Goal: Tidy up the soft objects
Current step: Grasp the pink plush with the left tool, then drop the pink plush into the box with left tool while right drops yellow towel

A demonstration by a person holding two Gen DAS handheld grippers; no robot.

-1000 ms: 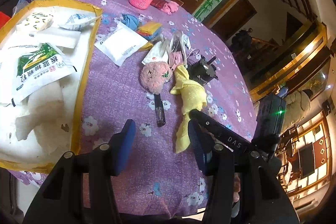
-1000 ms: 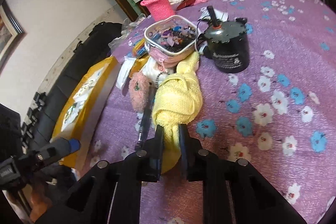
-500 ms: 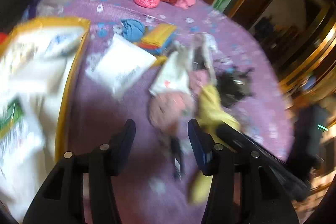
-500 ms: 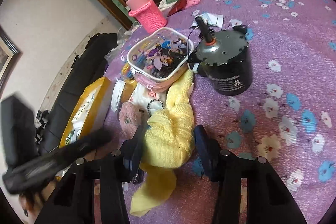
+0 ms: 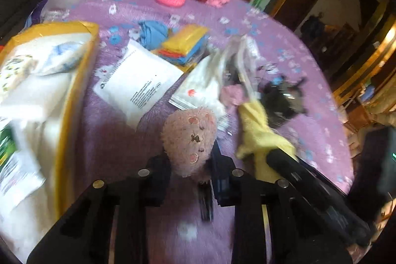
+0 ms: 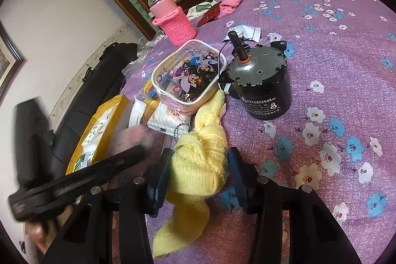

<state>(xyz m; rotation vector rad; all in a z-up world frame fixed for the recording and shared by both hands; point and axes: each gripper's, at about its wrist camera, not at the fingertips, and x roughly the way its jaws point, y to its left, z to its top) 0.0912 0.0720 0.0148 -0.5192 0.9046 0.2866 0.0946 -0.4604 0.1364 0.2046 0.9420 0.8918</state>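
Observation:
A fuzzy pink plush (image 5: 190, 137) lies on the purple flowered tablecloth. My left gripper (image 5: 189, 172) stands around its near end, jaws open, pads close to its sides. A yellow knitted cloth (image 6: 200, 160) lies crumpled between the open fingers of my right gripper (image 6: 198, 175), which is not clamped on it. The cloth also shows in the left wrist view (image 5: 262, 135), with the right gripper's finger (image 5: 292, 167) beside it. The plush is a pink blur in the right wrist view (image 6: 133, 137).
A yellow-rimmed box (image 5: 74, 81) of white packets stands at the left. White packets (image 5: 138, 85), coloured cloths (image 5: 183, 46), a clear pouch (image 6: 188, 81), a black motor (image 6: 262, 85) and a pink-sleeved bottle (image 6: 173, 21) crowd the table's middle and back.
My left gripper has moved forward and right until the pink plush sits between its fingers. My right gripper has opened and let go of the yellow cloth, which stays between its fingers.

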